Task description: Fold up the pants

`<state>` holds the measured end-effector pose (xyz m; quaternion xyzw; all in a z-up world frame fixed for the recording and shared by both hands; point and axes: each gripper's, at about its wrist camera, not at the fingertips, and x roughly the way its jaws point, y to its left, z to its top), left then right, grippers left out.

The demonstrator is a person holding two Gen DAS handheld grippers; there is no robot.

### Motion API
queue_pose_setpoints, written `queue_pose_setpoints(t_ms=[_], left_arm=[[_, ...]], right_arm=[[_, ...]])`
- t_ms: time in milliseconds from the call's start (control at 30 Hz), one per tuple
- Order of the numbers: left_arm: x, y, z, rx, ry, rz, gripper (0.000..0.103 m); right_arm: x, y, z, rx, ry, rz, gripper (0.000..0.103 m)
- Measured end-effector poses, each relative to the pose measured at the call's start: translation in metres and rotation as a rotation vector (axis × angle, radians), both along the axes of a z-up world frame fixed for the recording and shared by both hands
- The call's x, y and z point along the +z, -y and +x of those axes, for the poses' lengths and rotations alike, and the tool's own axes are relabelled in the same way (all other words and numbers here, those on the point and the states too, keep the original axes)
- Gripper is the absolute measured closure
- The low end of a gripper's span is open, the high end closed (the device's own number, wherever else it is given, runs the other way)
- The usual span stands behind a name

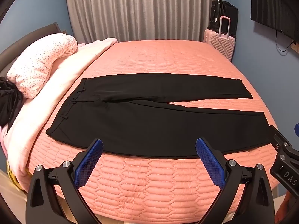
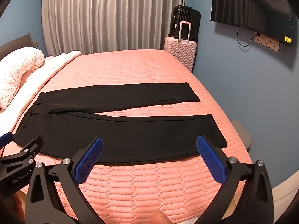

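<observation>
Black pants (image 1: pixel 149 123) spread flat across the near part of a bed (image 1: pixel 149 183) covered in a salmon quilted spread, waistband toward the left by the pillows, both legs running off to the right and parted by a narrow wedge of quilt. Near leg lying along the bed's front edge, far leg angled slightly away. Left tool (image 1: pixel 149 149) hovering just short of the pants' near hem, jaws spread wide, blue ribbed pads (image 1: pixel 89 164) clear of the cloth, nothing between them. Right tool (image 2: pixel 149 147) likewise gaping wide and empty, poised over the near leg's lower hem toward the cuff end, not touching. Each tool glimpsed at the edge of the other's view. At the left, a spotted pink pillow (image 1: pixel 41 63) on a pale folded blanket (image 1: pixel 61 78). Beyond the bed, grey pleated curtains (image 1: pixel 142 9), a pink suitcase (image 1: pixel 221 44) with a black one (image 1: pixel 223 13) behind it, a wall-mounted screen (image 2: pixel 250 9) on the blue wall.
</observation>
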<state>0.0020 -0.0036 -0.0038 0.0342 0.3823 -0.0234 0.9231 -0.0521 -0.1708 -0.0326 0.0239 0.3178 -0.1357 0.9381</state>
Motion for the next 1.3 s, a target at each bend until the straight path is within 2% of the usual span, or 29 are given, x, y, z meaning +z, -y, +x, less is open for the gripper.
queue_pose_setpoints(t_ms=[1300], left_arm=[[0.0015, -0.0005, 0.0009, 0.005, -0.012, -0.004, 0.005]], right_arm=[[-0.0015, 0.0008, 0.0025, -0.001, -0.003, 0.007, 0.005]])
